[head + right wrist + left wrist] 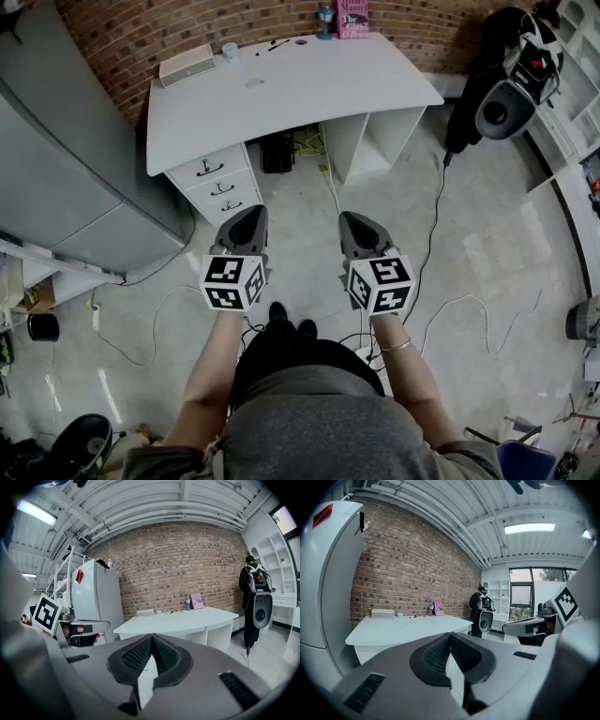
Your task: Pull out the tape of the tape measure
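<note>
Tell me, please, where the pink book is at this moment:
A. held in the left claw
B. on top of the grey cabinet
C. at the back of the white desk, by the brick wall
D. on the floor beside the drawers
C: the pink book stands at the far edge of the white desk, right by the brick wall.
</note>
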The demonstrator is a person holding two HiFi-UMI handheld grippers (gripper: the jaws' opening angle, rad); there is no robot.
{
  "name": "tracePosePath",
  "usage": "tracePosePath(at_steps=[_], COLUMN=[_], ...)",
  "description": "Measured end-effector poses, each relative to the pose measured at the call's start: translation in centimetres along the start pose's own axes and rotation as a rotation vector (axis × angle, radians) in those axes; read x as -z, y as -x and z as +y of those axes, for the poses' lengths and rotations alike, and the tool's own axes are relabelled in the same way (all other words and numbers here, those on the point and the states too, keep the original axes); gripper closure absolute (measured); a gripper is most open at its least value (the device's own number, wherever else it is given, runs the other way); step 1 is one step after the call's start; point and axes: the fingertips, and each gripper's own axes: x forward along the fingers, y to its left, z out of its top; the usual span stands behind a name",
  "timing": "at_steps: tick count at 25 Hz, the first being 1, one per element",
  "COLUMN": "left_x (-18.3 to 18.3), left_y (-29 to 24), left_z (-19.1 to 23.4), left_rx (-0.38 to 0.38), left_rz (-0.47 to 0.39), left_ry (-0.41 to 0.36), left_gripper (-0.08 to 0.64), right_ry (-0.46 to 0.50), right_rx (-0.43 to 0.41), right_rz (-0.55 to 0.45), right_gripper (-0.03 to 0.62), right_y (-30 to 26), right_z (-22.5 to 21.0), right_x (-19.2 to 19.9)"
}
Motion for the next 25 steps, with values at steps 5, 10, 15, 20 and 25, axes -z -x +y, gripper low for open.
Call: tracePosePath(at_steps=[5,10,15,20,25], left_x=[0.1,1.0,1.5,1.8,1.3], left_y=[0.5,1.0,1.0,0.5,-1.0], left_z=[-0.2,-0.1,-0.4,-0.1,1.3], left_rx=[-0.005,-0.013,-0.011,-0.013,-0.018], left_rz=[-0.013,0.016,0.028,0.043,0.041], left_ry=[0.022,0.03,0.036,0.051,0.061], left_gripper=[0.537,0.534,0.532,0.501,0.471], right_ry=[-0.011,-0.032,-0.042,-0.076,-0.078], right_rx=[0.0,-0.007,-0.009,0.001,0.008], right_rz=[-0.003,-0.003,-0.001,-0.005,-0.008], right_gripper=[0.589,0.588,0.588,0.56,0.531], right_y=[0.6,1.0,1.2,0.8,-1.0], right_z=[0.0,0.0,-0.5,-1.3,-2.0], right_x=[0.2,0.7,1.2,0.8,0.2])
